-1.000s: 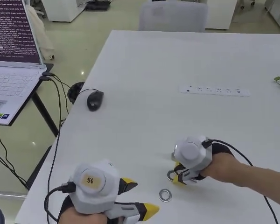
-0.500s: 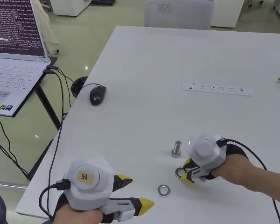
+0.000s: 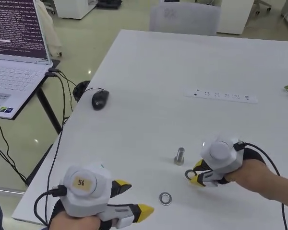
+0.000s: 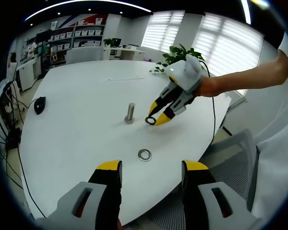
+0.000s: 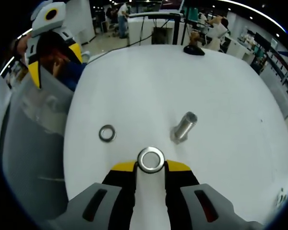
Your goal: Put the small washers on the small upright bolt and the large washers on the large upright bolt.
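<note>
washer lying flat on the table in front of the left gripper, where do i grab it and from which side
Probably pinch the loose washer across its outer rim, a jaw on each opposite edge, coming down from above with the open left gripper facing it. It lies flat and thin on the table, leaving no upright face to take.

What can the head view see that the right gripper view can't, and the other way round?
The head view adds the laptop, the power strip and the right gripper seen from outside. The right gripper view adds a close look at the held washer, pinched by its rim between the shut jaws, and desks across the room. Both share the upright bolt, the loose washer flat on the white table, the mouse and the left gripper, jaws apart.
</note>
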Tool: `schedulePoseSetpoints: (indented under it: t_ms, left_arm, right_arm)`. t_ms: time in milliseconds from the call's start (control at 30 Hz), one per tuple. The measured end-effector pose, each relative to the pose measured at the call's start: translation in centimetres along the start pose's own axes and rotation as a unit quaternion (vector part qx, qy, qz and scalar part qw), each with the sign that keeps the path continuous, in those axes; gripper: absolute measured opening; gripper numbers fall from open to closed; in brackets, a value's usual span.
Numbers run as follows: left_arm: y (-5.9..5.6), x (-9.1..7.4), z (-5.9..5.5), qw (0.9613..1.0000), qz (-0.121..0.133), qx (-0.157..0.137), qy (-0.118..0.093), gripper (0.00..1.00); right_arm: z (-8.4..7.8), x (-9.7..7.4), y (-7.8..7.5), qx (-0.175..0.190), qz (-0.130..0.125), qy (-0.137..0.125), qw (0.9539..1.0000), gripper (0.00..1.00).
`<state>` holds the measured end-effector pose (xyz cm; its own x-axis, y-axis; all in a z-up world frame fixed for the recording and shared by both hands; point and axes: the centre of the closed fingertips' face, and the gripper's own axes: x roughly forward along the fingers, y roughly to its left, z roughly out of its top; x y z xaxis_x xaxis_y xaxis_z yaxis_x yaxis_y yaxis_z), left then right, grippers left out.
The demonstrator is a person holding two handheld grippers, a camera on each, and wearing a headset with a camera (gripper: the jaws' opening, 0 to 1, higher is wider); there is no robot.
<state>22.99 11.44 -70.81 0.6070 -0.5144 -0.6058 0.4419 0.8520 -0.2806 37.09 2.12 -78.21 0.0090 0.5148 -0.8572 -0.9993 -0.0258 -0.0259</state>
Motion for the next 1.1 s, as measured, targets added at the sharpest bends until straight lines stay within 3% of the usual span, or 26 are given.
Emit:
schedulePoseSetpoints:
  t_ms: [500, 833, 1100]
  left_arm:
    - [-0.4, -0.1, 0.2, 1.0000, 0.002, 0.002, -0.004, 0.49]
    - [-0.4, -0.2, 0.1, 0.9999, 0.008, -0.003, -0.007, 0.49]
    - [-0.2, -0.5, -0.3, 0.9998, 0.015, -0.011, -0.006, 0.49]
  right_arm:
    - [3.1, -2.0, -3.0, -0.012, -0.022, -0.025, 0.9994, 0.22]
    - [5.4, -1.3, -4.5, -0.024, -0.019, -0.030, 0.9991, 0.23]
    - [5.6, -0.1, -4.8, -0.028, -0.008, -0.018, 0.9994, 0.23]
